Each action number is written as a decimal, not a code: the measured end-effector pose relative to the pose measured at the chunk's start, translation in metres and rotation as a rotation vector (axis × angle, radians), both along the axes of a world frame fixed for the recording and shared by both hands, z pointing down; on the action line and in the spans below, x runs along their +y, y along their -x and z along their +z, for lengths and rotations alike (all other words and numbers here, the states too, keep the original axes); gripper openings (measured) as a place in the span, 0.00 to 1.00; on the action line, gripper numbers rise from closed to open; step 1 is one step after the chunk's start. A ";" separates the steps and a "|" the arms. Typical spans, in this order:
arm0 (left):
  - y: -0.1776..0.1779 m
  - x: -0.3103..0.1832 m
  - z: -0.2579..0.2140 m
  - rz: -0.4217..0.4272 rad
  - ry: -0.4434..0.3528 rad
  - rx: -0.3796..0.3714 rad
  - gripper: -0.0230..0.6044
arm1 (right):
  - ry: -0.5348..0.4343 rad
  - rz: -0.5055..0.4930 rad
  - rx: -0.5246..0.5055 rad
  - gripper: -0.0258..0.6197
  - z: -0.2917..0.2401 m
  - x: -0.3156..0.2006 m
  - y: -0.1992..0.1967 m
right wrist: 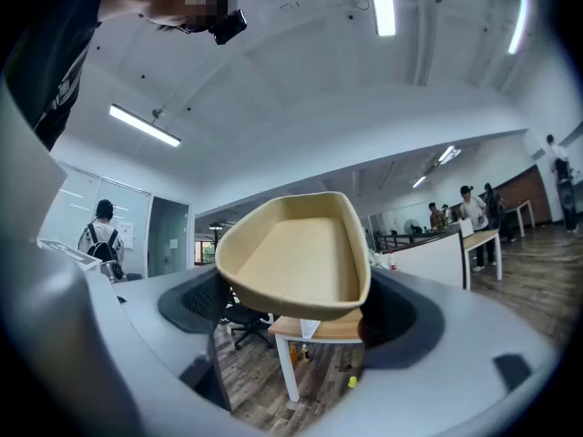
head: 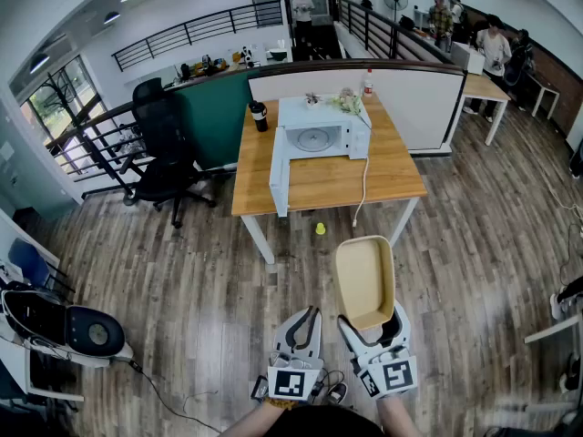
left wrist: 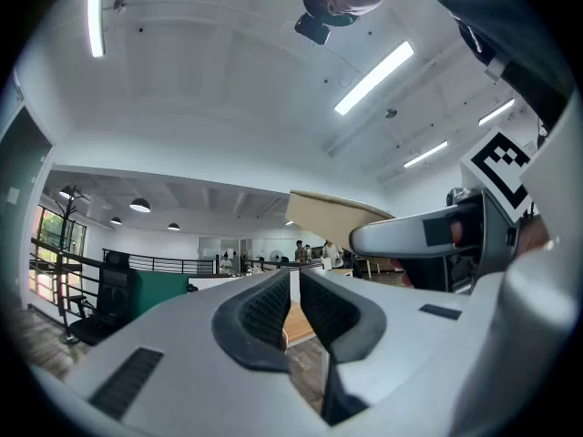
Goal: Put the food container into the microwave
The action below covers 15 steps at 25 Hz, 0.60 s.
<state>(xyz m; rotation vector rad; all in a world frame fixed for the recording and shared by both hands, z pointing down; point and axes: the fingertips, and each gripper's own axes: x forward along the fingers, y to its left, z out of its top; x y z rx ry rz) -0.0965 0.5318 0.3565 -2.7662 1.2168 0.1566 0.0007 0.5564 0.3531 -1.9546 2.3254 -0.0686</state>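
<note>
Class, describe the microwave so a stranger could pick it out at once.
Find the wooden table on white legs against the low partition. On it sits the microwave: a white box with its door swung open to the left and a round turntable inside, far bigger than the dark cup and small bottle beside it.

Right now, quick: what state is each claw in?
Left claw: closed, holding nothing.
Right claw: closed on the food container.
</note>
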 end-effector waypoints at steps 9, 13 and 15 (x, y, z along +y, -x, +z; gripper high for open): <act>0.018 -0.035 -0.010 0.012 -0.017 0.042 0.11 | 0.013 -0.007 -0.039 0.76 0.003 -0.028 0.022; 0.031 -0.060 -0.008 0.027 -0.035 0.051 0.11 | 0.014 0.001 -0.030 0.76 0.004 -0.052 0.031; 0.038 -0.072 -0.006 0.039 -0.030 0.060 0.11 | 0.023 0.006 -0.011 0.77 0.005 -0.066 0.037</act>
